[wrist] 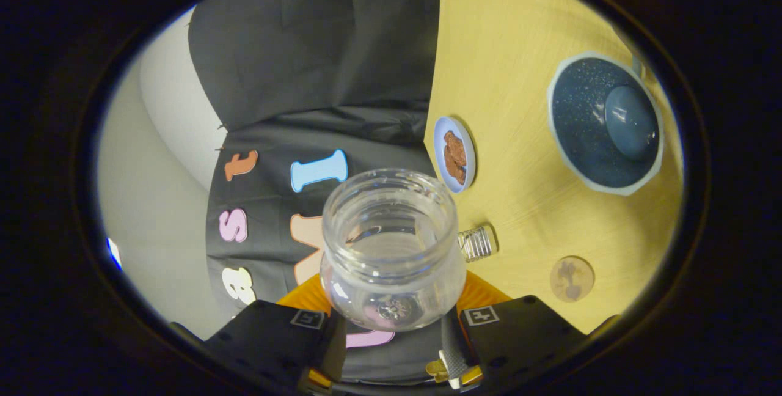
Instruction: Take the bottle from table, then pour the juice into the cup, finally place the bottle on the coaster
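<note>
The gripper (394,347) is rolled sideways, its jaws clamped on the bottle (391,243)

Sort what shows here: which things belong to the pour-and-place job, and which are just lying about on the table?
Job: the gripper, shut on the clear bottle and holding it tilted; the ribbed glass cup just beyond the bottle; the round coaster past the cup.

Lying about: small plate of brown snacks; dark speckled plate carrying an upturned bowl.

Clear glass bottle (392,243); yellow wood-grain table (519,78); speckled dark-blue plate (602,124), pale rim, at two o'clock; tan coaster (572,278).
</note>
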